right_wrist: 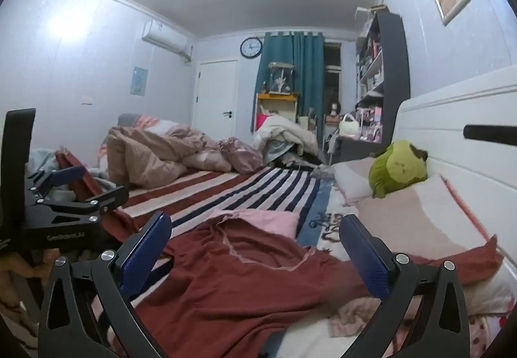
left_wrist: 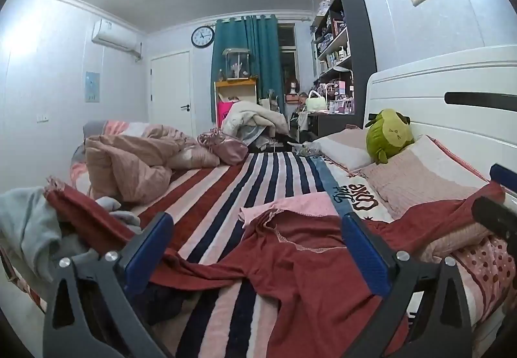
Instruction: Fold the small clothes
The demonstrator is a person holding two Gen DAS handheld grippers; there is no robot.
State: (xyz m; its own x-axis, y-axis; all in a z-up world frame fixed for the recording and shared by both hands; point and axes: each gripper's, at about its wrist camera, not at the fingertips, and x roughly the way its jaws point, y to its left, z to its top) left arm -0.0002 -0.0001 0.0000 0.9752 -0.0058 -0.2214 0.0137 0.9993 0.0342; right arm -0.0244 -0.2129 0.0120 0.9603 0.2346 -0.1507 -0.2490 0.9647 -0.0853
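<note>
1. Red garment [left_wrist: 310, 264]: matt knit cloth, pale stitched trim, lower centre.
2. Striped blanket [left_wrist: 258, 177]: soft, napped cloth, mid frame.
3. Left gripper [left_wrist: 258, 248]: matt black plastic arms, textured blue pads, shiny metal screws.
4. Headboard [left_wrist: 436, 89]: smooth, glossy white, right.
5. Plush toy [left_wrist: 387, 135]: fuzzy green fabric.

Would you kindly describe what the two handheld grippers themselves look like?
The left gripper and the right gripper look alike: black angular frames with triangular cut-outs and silver round bolts, carrying flat blue textured finger pads. The right wrist view shows pale lettering on the left gripper's black body. No cables show.
</note>
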